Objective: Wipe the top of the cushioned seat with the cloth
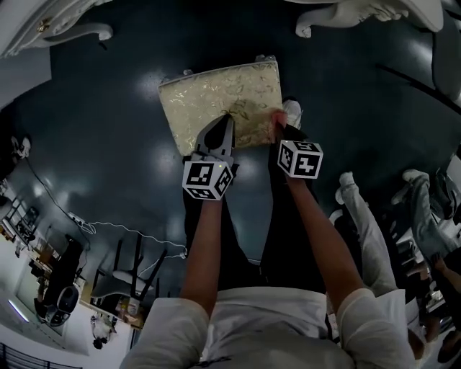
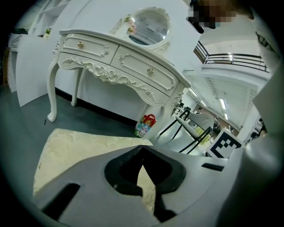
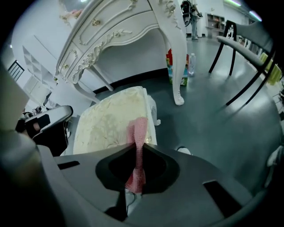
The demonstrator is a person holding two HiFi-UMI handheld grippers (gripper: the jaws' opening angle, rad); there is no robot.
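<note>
The cushioned seat [image 1: 220,101] has a cream and gold patterned top and stands on the dark floor in front of me. My left gripper [image 1: 220,128] hangs over its near edge, shut with nothing in it; through its jaws the seat [image 2: 80,150] shows below. My right gripper [image 1: 276,124] is at the seat's near right corner, shut on a pink cloth [image 3: 137,133]. The cloth sticks up between the jaws, and the seat [image 3: 111,119] lies just beyond it. In the right gripper view the left gripper [image 3: 46,119] shows at the left.
A white carved dressing table [image 2: 115,62] with an oval mirror [image 2: 151,24] stands just behind the seat, its legs [image 1: 338,18] close by. A colourful bag [image 2: 145,125] and a bottle [image 3: 191,63] sit near one leg. A black chair [image 3: 248,57] is to the right. Another person's legs [image 1: 360,209] are nearby.
</note>
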